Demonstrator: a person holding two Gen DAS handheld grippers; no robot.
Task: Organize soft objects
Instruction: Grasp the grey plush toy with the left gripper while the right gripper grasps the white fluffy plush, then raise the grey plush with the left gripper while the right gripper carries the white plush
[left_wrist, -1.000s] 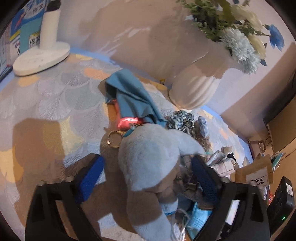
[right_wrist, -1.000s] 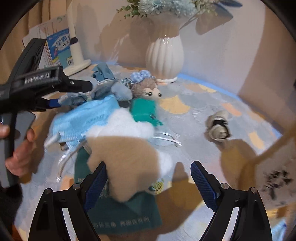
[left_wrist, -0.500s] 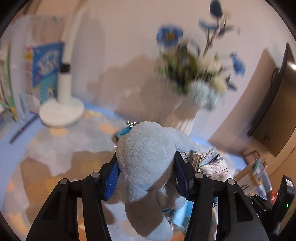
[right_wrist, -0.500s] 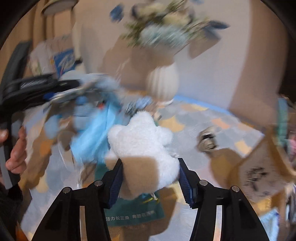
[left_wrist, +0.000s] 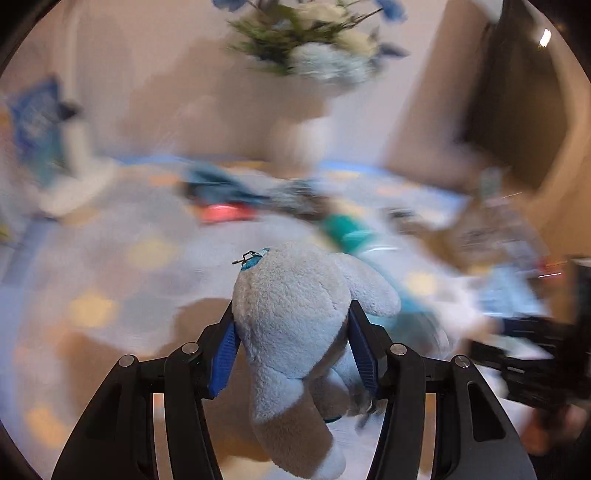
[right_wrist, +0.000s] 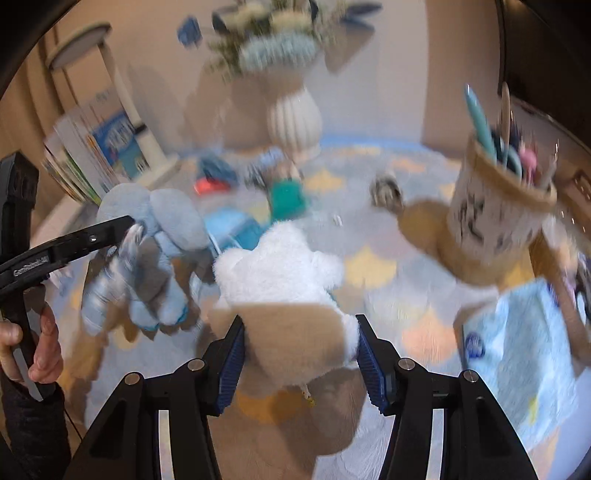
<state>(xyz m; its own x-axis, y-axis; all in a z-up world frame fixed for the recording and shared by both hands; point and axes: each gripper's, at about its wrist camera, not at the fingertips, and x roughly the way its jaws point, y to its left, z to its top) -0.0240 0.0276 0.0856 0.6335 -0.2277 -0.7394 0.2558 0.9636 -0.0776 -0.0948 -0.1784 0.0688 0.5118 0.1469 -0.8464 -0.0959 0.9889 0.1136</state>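
Note:
My left gripper (left_wrist: 293, 354) is shut on a pale blue plush toy (left_wrist: 295, 314) with a teal tag and metal clip on top; the toy hangs clear of the table. In the right wrist view the same blue plush toy (right_wrist: 159, 236) dangles from the left gripper at the left. My right gripper (right_wrist: 297, 354) is shut on a white plush toy (right_wrist: 280, 269), fluffy and partly in tan shadow, lifted above the patterned tablecloth (right_wrist: 369, 266). Blurred on the table behind lie a teal cloth (right_wrist: 286, 194), a blue face mask (right_wrist: 236, 229) and a red item (right_wrist: 207, 184).
A white ribbed vase (right_wrist: 293, 118) with blue and white flowers stands at the back. A pen holder (right_wrist: 498, 206) with pens stands at the right, a pale blue packet (right_wrist: 524, 339) below it. Books (right_wrist: 96, 155) and a white lamp base are at the left. A person's hand (right_wrist: 40, 347) holds the left gripper.
Both grippers closed on their plush toys and lifted them off the table. The views swung and blurred as both hands rose and rolled.

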